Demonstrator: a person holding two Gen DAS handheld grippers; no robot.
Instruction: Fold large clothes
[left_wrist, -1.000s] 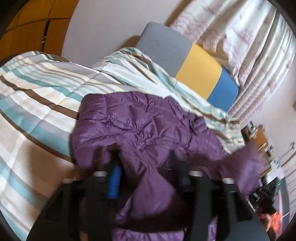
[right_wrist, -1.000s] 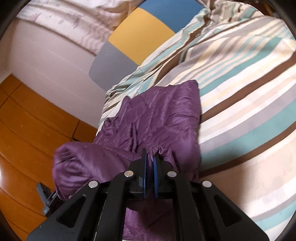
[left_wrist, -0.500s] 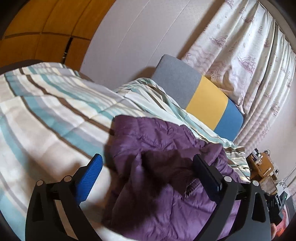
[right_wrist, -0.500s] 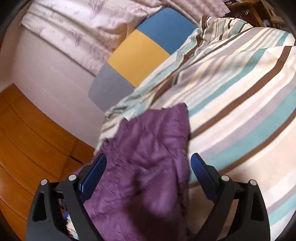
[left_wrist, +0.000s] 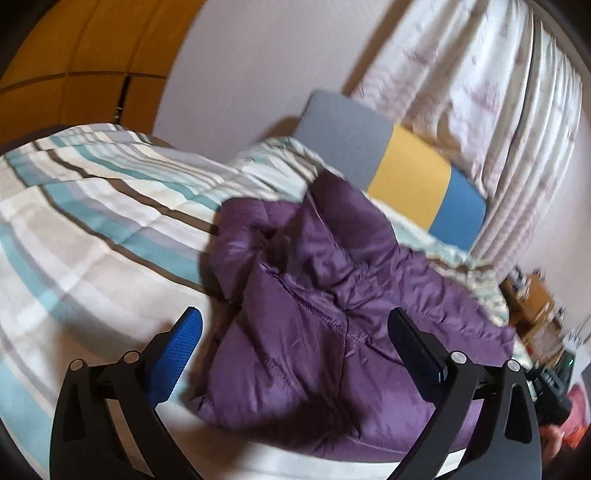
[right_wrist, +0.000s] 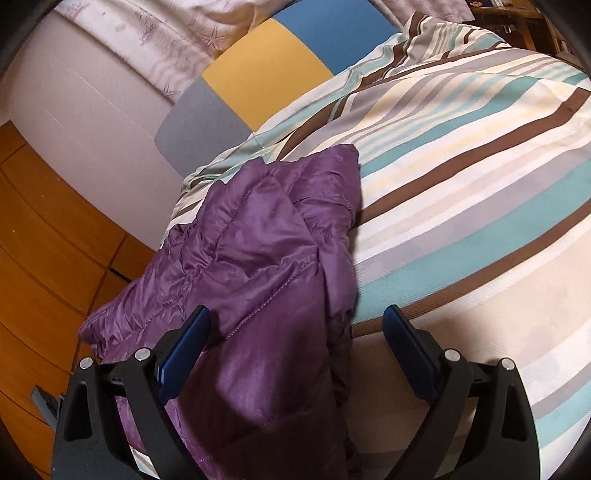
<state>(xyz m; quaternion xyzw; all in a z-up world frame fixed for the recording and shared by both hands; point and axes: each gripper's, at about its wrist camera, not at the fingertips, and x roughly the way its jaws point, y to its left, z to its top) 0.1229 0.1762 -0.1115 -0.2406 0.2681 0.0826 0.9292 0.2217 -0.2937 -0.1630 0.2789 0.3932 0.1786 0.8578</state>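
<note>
A purple quilted jacket (left_wrist: 332, 306) lies bunched on the striped bedspread (left_wrist: 92, 229). My left gripper (left_wrist: 295, 332) is open and empty, held just above the jacket's near edge. In the right wrist view the same jacket (right_wrist: 258, 266) lies folded over itself on the striped bedspread (right_wrist: 461, 192). My right gripper (right_wrist: 297, 328) is open and empty above the jacket's near right edge. Neither gripper touches the jacket.
A grey, yellow and blue cushion (left_wrist: 399, 170) leans against the wall at the head of the bed, with a patterned curtain (left_wrist: 498, 110) behind it. Wooden panelling (right_wrist: 44, 240) stands beside the bed. A cluttered wooden side table (left_wrist: 535, 314) is at the right.
Both grippers were shut on the jacket one second ago; both have opened and let it drop onto the bed. Both have pulled back slightly.
</note>
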